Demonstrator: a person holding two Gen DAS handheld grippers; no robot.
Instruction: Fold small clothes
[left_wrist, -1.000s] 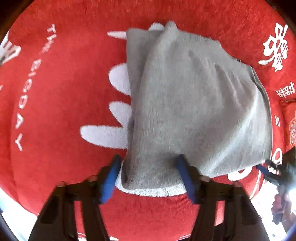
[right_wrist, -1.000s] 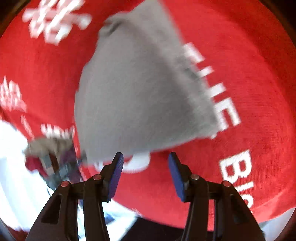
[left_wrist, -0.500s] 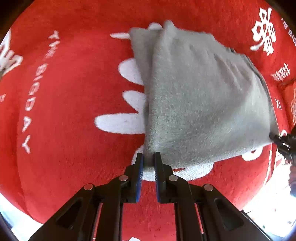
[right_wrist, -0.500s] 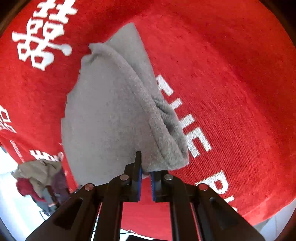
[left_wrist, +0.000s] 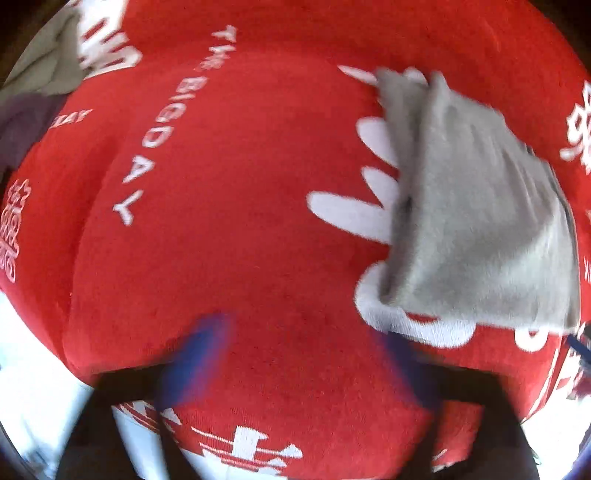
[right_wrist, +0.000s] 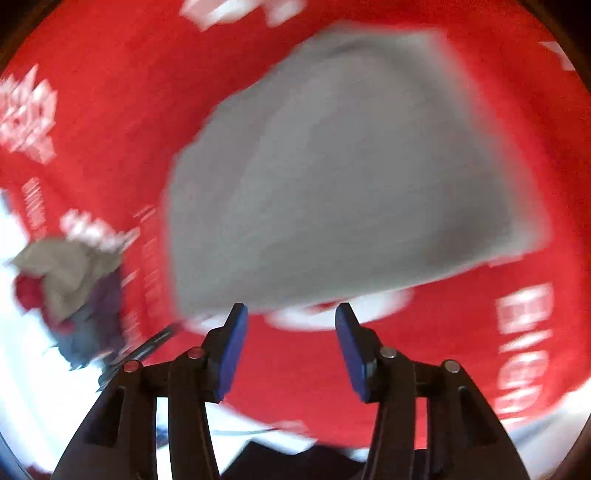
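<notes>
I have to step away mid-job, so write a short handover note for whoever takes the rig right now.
Left gripper: jaws open, holding nothing, blurred, off the cloth.
Right gripper: jaws open, empty, just short of the cloth's near edge.
Gray cloth: lying folded on the red blanket, free of both grippers.
Pile of unfolded clothes: at the blanket's edge, to the right gripper's left.
Done: this piece looks folded. Left: probably fetch the next from the pile.

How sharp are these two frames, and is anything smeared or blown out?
Left wrist view: the left gripper is smeared to blue streaks, the grey cloth only slightly soft, the white lettering readable; the lower corners are washed out white. Right wrist view: the right gripper is crisp, but the cloth, the red cover and the clothes pile are streaked; the lower left is overexposed. Both bulge from fisheye distortion.
</notes>
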